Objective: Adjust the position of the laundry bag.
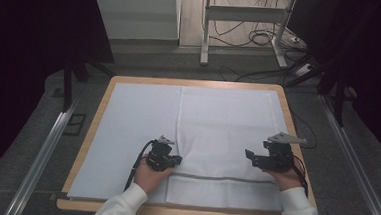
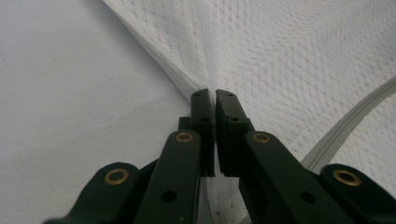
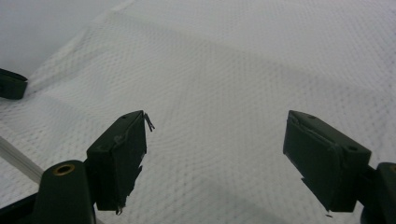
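Observation:
A white mesh bag [image 1: 227,130] lies flat on the right half of the white-covered table, with a grey zipper [image 1: 219,178] running across near its front end. My left gripper [image 1: 175,160] sits at the bag's left edge. In the left gripper view its jaws [image 2: 215,100] are shut on a pinched fold of the mesh bag [image 2: 289,60], and the zipper [image 2: 355,116] curves off to the right. My right gripper [image 1: 249,156] hovers over the bag's right side. In the right gripper view it stands open [image 3: 217,123] above the mesh bag [image 3: 233,70], with nothing between the fingers.
A white cloth [image 1: 137,129] covers the wooden tabletop [image 1: 98,107], bare to the left of the bag. Metal rails [image 1: 45,149] run along both sides of the table. A stand's legs and loose cables [image 1: 258,39] lie on the floor beyond the far edge.

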A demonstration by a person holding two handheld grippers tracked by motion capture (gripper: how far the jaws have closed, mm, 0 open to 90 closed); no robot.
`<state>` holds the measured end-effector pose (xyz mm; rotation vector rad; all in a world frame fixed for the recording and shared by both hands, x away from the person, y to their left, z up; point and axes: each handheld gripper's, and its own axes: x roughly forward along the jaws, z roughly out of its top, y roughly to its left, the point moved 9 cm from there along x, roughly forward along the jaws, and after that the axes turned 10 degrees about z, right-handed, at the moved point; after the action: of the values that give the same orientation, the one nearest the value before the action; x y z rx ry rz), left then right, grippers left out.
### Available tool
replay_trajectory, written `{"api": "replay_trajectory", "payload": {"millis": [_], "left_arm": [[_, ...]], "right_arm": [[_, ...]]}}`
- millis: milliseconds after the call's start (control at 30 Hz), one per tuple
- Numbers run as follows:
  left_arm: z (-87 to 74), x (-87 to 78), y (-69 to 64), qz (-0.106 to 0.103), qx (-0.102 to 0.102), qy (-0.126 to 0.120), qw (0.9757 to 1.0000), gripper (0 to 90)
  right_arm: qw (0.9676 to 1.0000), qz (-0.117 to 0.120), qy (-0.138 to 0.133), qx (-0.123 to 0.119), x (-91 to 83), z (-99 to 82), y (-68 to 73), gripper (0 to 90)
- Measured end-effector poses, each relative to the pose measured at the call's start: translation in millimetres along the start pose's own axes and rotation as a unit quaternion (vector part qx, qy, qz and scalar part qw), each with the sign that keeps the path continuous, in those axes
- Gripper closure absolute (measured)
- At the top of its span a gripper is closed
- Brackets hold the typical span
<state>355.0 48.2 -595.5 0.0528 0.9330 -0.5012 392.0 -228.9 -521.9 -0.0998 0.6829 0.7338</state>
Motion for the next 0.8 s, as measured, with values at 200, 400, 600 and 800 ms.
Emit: {"api": "replay_trajectory", "payload": {"millis": [200,400,600,800], "left_arm": [[1.4,-2.6,-0.4,-0.010,-0.008,-0.004,0.9999,87.7],[2.0,-3.7,-0.2,-0.014,-0.012,-0.005,0.9998,87.8],[2.2,-4.1,-0.6,-0.016,-0.013,-0.006,0.9998,88.0],[2.5,-4.4,-0.9,-0.020,-0.014,-0.006,0.9997,88.0]], "right_arm": [[0.9993,-0.013,0.024,0.024,-9.2,-5.2,-17.9,22.5],[0.9969,-0.028,0.058,0.045,-21.1,-12.9,-37.2,27.6],[0.9919,-0.053,0.080,0.083,-27.1,-27.1,-61.0,33.4],[0.9872,-0.068,0.098,0.105,-32.1,-41.0,-79.9,37.6]]}}
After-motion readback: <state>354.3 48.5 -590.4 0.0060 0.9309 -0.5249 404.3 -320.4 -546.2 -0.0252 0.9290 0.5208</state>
